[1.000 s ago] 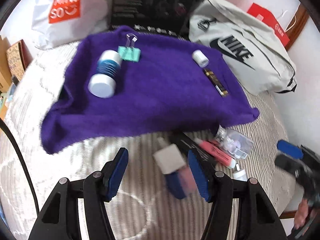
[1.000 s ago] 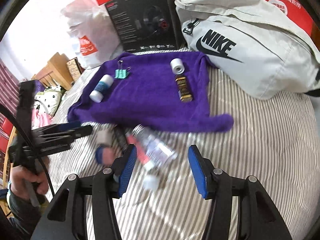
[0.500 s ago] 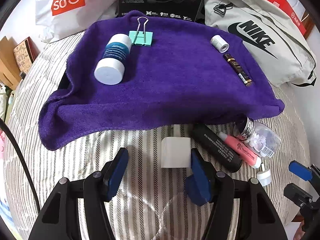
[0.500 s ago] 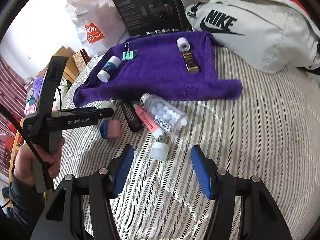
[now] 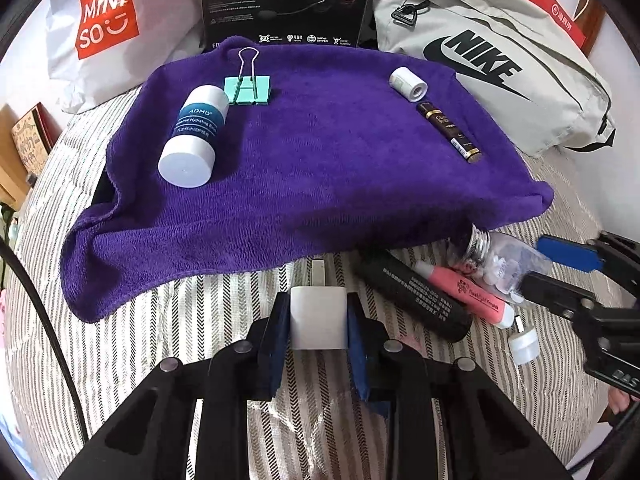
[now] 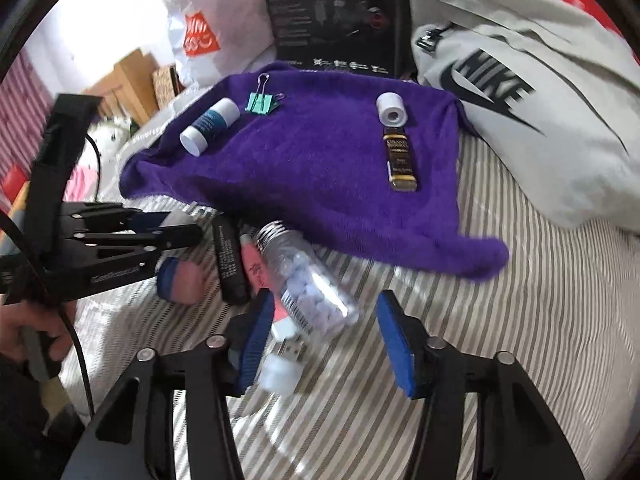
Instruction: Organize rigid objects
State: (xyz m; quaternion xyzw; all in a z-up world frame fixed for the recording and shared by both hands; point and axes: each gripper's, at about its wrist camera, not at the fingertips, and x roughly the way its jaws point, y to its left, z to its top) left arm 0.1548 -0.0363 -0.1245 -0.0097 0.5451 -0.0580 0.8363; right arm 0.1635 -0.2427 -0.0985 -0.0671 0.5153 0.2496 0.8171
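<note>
My left gripper (image 5: 318, 320) is shut on a white cube-shaped plug (image 5: 318, 322) just off the near edge of the purple towel (image 5: 320, 184). On the towel lie a white-and-blue bottle (image 5: 194, 136), a teal binder clip (image 5: 248, 88), a small white roll (image 5: 408, 83) and a black-and-gold tube (image 5: 448, 132). My right gripper (image 6: 324, 298) straddles a clear pill bottle (image 6: 312, 292). Its jaws are closing, and the right pad stands apart from the bottle. Beside the bottle lie a pink tube (image 5: 468, 292), a black marker (image 5: 416, 300) and a small white-capped stick (image 6: 282, 364).
A grey Nike bag (image 5: 500, 64) lies right of the towel, with a black box (image 5: 288, 0) and a white Miniso bag (image 5: 104, 28) behind it. A blue-and-pink block (image 6: 180, 280) lies under the left gripper. The striped bedcover (image 6: 500, 340) spreads out to the right.
The left jaws have shut on the white plug. The right gripper has dropped and rolled toward the pill bottle, and its jaws have narrowed around it.
</note>
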